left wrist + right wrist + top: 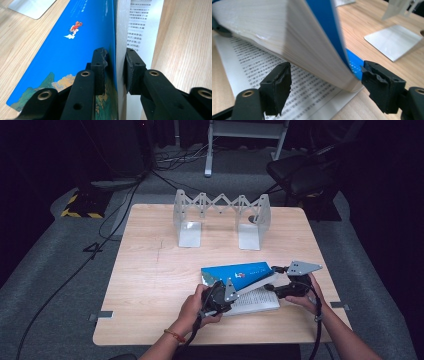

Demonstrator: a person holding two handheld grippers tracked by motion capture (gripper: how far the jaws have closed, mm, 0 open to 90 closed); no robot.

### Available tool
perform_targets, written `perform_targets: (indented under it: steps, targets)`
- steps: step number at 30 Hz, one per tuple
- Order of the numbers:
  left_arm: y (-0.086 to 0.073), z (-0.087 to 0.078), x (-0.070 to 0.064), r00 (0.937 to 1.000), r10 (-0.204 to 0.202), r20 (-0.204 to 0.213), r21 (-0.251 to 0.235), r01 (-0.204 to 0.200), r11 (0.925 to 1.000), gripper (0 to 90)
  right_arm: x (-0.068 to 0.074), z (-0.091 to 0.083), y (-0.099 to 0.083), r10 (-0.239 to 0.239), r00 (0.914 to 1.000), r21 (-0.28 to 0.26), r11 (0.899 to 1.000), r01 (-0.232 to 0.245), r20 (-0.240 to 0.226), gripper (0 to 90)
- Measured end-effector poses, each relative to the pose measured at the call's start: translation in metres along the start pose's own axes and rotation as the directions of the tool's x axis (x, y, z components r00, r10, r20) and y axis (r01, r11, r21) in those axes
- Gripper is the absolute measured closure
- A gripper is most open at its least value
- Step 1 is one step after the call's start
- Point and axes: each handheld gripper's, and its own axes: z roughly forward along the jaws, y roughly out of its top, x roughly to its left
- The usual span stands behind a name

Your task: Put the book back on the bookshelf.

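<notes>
From the high view, a book [240, 275] is lying near the front right of the table [150, 270], its blue cover and a thick block of pages being lifted off the printed page [255, 301] below. The left gripper [220, 297] is sitting at the book's near left end, the right gripper [290, 287] at its right end. A folding metal rack [222, 217] is standing well apart at the back.

In the left gripper view, the jaws are pinching the raised block of the book [75, 40]: one pad is pressing on the blue cover, the other on the white page edges [121, 37]. The printed page [140, 25] is lying flat beyond.

In the right gripper view, the jaws are standing spread, one on either side of the raised block's [294, 42] corner, touching nothing that I can tell. The printed page [287, 82] is lying underneath, and the rack's plate [394, 42] is resting on the table further off.
</notes>
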Motion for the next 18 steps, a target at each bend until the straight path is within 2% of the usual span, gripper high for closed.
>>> perform_targets:
  steps: [2,4,6,8,9,10,11,14,15,17,18]
  targets:
    - [-0.002,-0.003,0.004,0.9998,-0.01,0.015,-0.009,0.01,0.9999,72.9,0.0,-0.001,0.0,-0.004,0.9999,-0.01,1.0,0.004,-0.01,26.8]
    - [-0.009,-0.008,0.014,0.9979,-0.011,0.064,-0.016,0.012,0.9998,72.7,0.001,-0.002,0.002,-0.026,0.9989,-0.028,0.999,0.025,-0.039,28.8]
    - [-0.012,-0.01,0.018,0.9968,0.0,0.08,-0.016,0.001,0.9999,72.6,0.002,-0.002,0.007,-0.074,0.995,-0.027,0.997,0.072,-0.066,29.9]
    - [-0.013,-0.012,0.019,0.9964,0.002,0.084,-0.005,-0.002,1.0,72.6,0.003,0.0,0.009,-0.079,0.9942,-0.018,0.997,0.078,-0.073,29.9]
    - [-0.015,-0.013,0.023,0.9951,0.012,0.098,-0.003,-0.012,0.9999,72.6,0.005,0.002,0.014,-0.118,0.9896,-0.008,0.993,0.118,-0.082,28.5]
    - [-0.015,-0.013,0.023,0.9951,0.012,0.098,-0.003,-0.012,0.9999,72.5,0.005,0.002,0.014,-0.118,0.9896,-0.008,0.993,0.118,-0.082,28.5]
    - [-0.016,-0.014,0.024,0.9944,0.011,0.105,0.002,-0.011,0.9999,72.5,0.004,0.004,0.018,-0.139,0.9856,0.004,0.99,0.14,-0.096,28.0]
    - [-0.019,-0.016,0.027,0.9932,0.02,0.114,0.012,-0.022,0.9997,72.3,0.003,0.008,0.024,-0.148,0.978,0.019,0.988,0.152,-0.147,31.9]
    - [-0.02,-0.017,0.029,0.9925,0.009,0.122,0.011,-0.011,0.9999,72.1,0.004,0.01,0.024,-0.16,0.9749,0.019,0.986,0.165,-0.154,34.1]
    - [-0.022,-0.016,0.032,0.9905,-0.01,0.137,0.015,0.008,0.9999,70.3,0.006,0.01,0.022,-0.157,0.9659,-0.008,0.987,0.159,-0.206,50.5]
    - [-0.023,-0.015,0.032,0.9898,-0.016,0.141,0.018,0.014,0.9997,68.5,0.008,0.01,0.02,-0.162,0.9655,-0.019,0.987,0.161,-0.204,51.9]
